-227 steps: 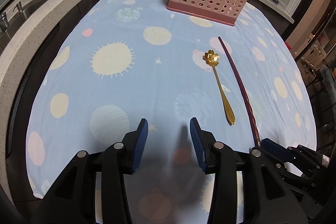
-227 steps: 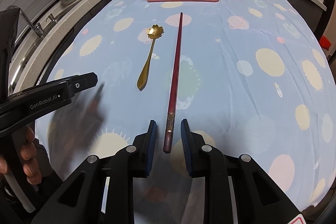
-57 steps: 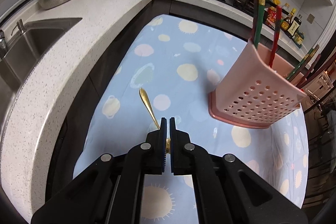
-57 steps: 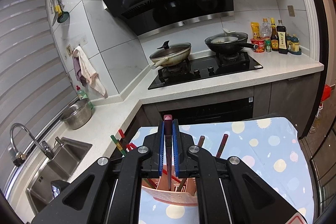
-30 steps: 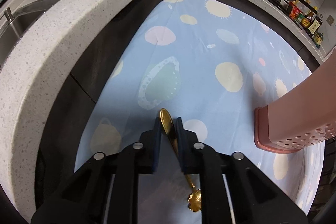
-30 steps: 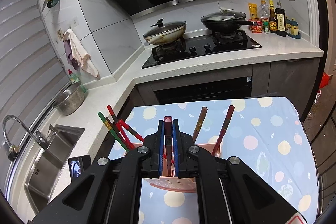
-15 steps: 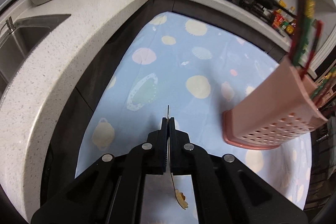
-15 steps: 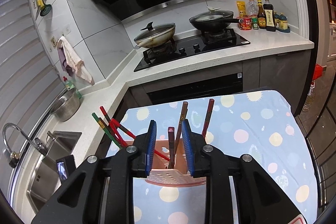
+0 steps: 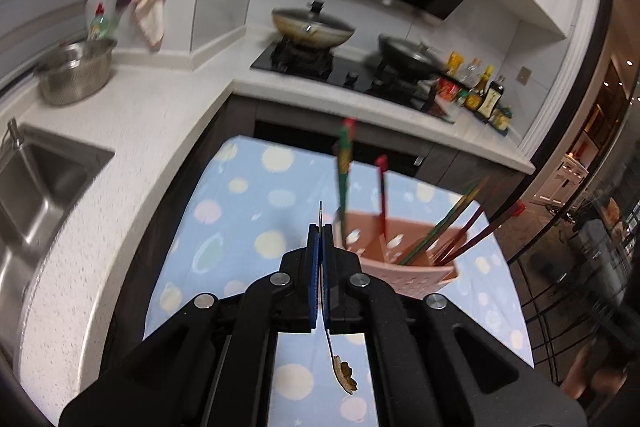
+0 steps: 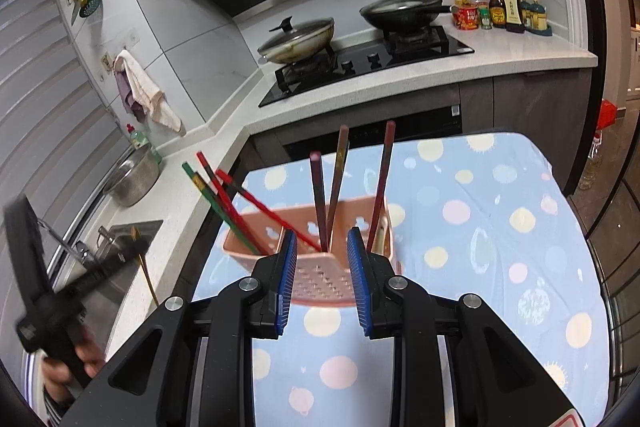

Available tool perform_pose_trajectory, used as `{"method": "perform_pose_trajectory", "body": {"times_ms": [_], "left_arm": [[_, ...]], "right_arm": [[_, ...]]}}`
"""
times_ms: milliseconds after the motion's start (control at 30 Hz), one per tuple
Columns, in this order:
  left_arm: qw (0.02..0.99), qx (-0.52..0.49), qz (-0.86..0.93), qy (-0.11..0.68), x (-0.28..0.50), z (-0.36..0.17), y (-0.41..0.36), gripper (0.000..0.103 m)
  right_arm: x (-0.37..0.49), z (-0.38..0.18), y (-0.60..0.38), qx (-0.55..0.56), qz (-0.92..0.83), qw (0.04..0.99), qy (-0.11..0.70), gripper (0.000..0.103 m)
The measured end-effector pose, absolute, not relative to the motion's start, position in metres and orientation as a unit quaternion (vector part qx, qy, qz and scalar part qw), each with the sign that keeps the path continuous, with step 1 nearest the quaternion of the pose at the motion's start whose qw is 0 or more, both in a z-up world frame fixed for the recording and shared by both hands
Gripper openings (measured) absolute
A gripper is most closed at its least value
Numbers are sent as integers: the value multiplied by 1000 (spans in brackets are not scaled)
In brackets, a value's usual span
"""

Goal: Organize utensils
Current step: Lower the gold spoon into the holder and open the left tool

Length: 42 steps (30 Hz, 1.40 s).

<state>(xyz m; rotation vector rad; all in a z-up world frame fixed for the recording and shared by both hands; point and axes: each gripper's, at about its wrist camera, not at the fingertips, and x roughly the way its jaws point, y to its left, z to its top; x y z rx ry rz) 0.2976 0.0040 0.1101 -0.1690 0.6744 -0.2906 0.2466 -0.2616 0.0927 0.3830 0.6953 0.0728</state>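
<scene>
My left gripper (image 9: 320, 231) is shut on a gold spoon (image 9: 343, 375); its flower-shaped bowl hangs below the jaws and the thin handle tip pokes out above them. It is in the air, left of the pink utensil basket (image 9: 404, 263). My right gripper (image 10: 322, 241) is open and empty, just above the pink basket (image 10: 320, 283). Several chopsticks stand in the basket, among them a dark red chopstick (image 10: 319, 203) straight ahead between my right fingers. The left gripper and spoon also show at the left of the right wrist view (image 10: 140, 259).
The basket stands on a table with a blue dotted cloth (image 10: 480, 227). A white counter with a sink (image 9: 36, 187) and a steel colander (image 9: 74, 73) runs along the left. A stove with pans (image 10: 360, 55) and bottles (image 10: 496, 7) are at the back.
My left gripper has lifted the spoon and swung up toward the basket. My right gripper has opened wider, leaving the dark red chopstick standing in the basket.
</scene>
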Motion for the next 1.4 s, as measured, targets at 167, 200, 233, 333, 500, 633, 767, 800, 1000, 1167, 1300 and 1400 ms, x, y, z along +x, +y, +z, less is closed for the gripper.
{"method": "perform_pose_trajectory", "body": {"times_ms": [167,200,233,333,500,633,767,800,1000,1167,1300,1400], "left_arm": [[944,-71,-157,280,307,144,-22,1],[948,-62,-155,269,310,148,-29,1],[951,-57,-156,260,315,150,-35,1],[955,-49,-156,246,330,145,-49,1],[952,-49,-154,261,358,117,-67,1],[946,-45,-147,285,370,93,-72,1],[946,-50,-142,288,371,86,-70,4],[944,-56,-143,291,371,85,-68,5],[947,-58,-136,286,370,83,-63,4],[947,-68,-126,287,375,76,-62,2],[947,-68,-125,287,377,77,-63,2],[945,-63,-124,297,374,77,-64,2]], "right_arm": [[241,88,-263,193,41,918,344,26],[241,88,-264,193,42,918,343,26],[241,88,-264,192,42,919,342,26],[241,86,-266,193,43,918,343,26],[244,83,-268,195,44,915,350,26],[248,78,-268,195,46,913,356,26],[251,73,-268,195,45,910,363,26],[251,72,-268,195,45,909,365,26],[248,70,-266,194,44,909,367,26],[245,69,-265,192,46,908,370,26],[243,69,-264,189,47,908,371,26],[243,69,-266,188,44,909,370,30]]}}
